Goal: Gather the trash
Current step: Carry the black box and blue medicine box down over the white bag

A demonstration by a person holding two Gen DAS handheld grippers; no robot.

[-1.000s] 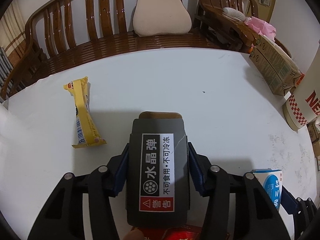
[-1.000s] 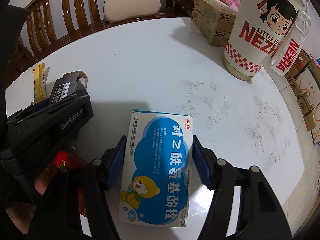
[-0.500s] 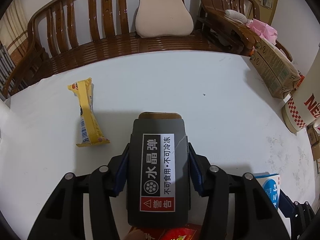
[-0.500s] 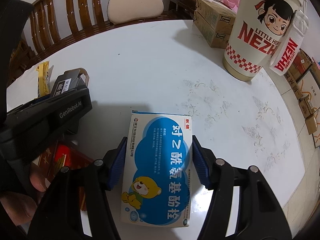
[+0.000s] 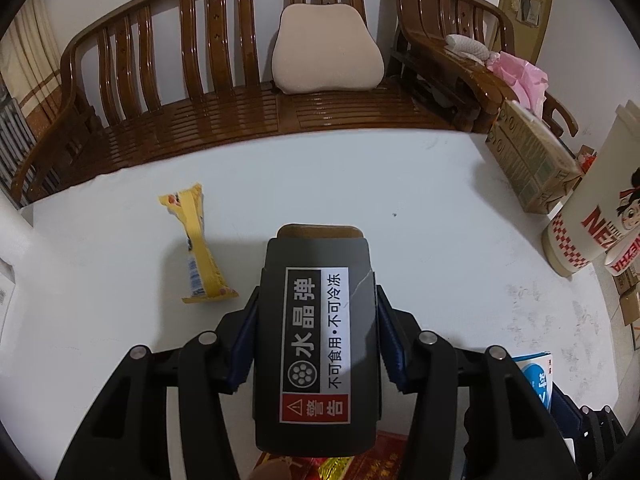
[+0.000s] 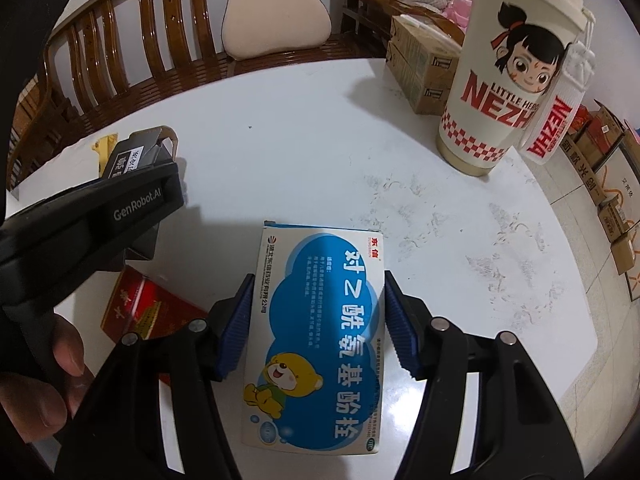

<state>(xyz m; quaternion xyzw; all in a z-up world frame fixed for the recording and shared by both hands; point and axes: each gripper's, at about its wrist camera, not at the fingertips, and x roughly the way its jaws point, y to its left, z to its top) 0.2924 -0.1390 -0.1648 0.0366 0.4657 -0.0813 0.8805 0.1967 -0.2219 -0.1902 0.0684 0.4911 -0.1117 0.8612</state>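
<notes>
My left gripper (image 5: 316, 336) is shut on a dark grey box (image 5: 316, 320) with a white and red warning label, held above the white table (image 5: 420, 220). The same dark grey box (image 6: 138, 156) and left gripper show at the left of the right wrist view. My right gripper (image 6: 318, 326) is shut on a blue and white medicine box (image 6: 320, 336) with a cartoon bear, also lifted off the table. A yellow snack wrapper (image 5: 198, 244) lies on the table to the left. A red packet (image 6: 148, 308) lies flat below the left gripper.
A tall cartoon-printed cup (image 6: 508, 72) stands at the table's right edge beside cardboard cartons (image 6: 420, 68). A wooden bench (image 5: 200, 92) with a beige cushion (image 5: 326, 56) runs behind the table. A person's hand (image 6: 48, 380) shows at the lower left. Boxes (image 6: 612, 160) sit on the floor.
Both grippers have risen a little with their boxes still held; the table and the yellow wrapper look slightly farther away. More of the red packet shows under the left gripper.
</notes>
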